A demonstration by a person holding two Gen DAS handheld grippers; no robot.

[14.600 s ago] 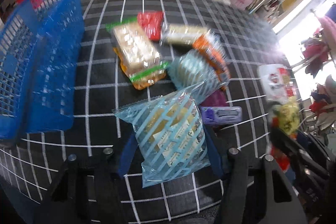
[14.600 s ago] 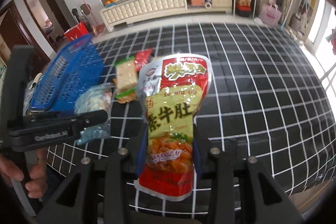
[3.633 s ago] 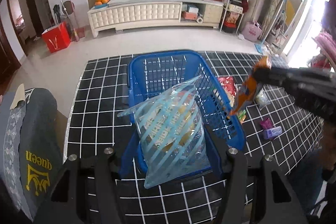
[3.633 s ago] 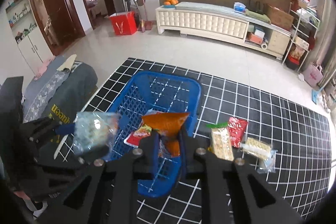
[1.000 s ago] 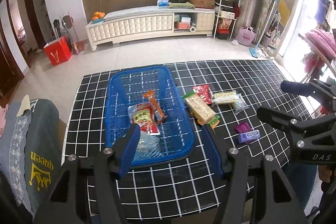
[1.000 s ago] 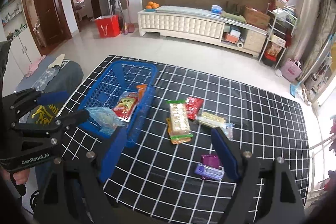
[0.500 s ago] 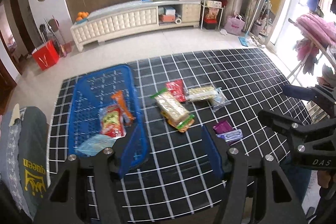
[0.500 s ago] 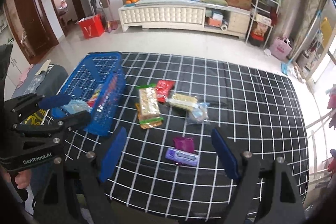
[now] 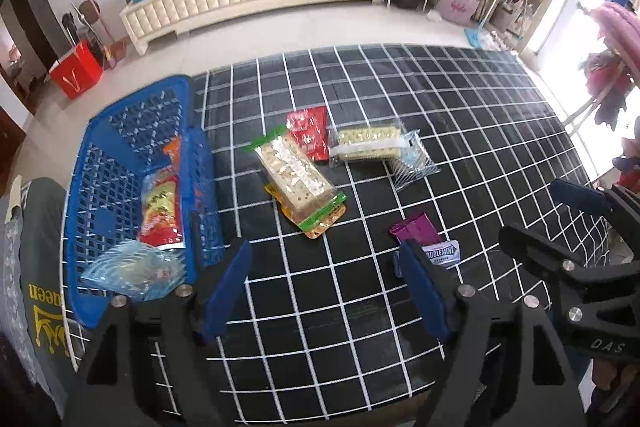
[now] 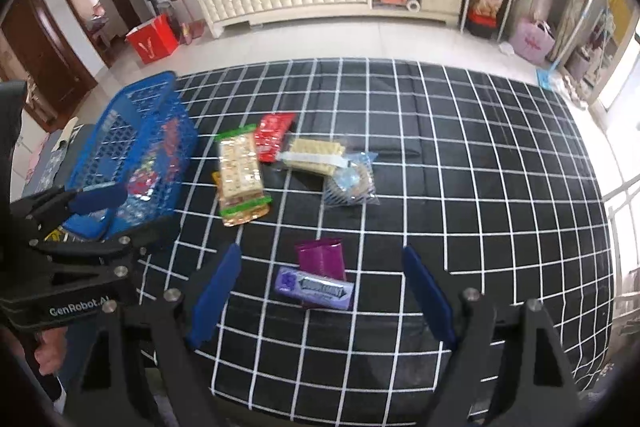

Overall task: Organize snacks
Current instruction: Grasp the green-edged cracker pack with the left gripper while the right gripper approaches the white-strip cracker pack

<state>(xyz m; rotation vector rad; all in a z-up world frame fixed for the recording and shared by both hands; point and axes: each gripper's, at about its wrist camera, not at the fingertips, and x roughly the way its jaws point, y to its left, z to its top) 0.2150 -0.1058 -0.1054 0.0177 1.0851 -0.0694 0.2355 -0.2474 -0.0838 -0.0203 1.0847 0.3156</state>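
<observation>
**Both tongs empty above the grid cloth**

Both tongs stand released. My left gripper (image 9: 324,283) has just been spreading its jaws, with nothing between them; my right gripper (image 10: 320,291) gapes wide over the purple gum pack (image 10: 314,287), not touching it.

I take the blue basket (image 9: 100,227) as my landmark. Inside it lie a red-and-yellow pouch (image 9: 162,213), an orange packet (image 9: 172,151) and a pale blue striped bag (image 9: 132,269). Just beside its right wall sits the long cracker pack (image 9: 294,175) on top of an orange pouch (image 9: 320,223). Farther from the basket come a red sachet (image 9: 308,133), a biscuit tray pack (image 9: 366,143), another blue striped bag (image 9: 412,163), then a magenta packet (image 9: 414,229) touching the gum.
</observation>
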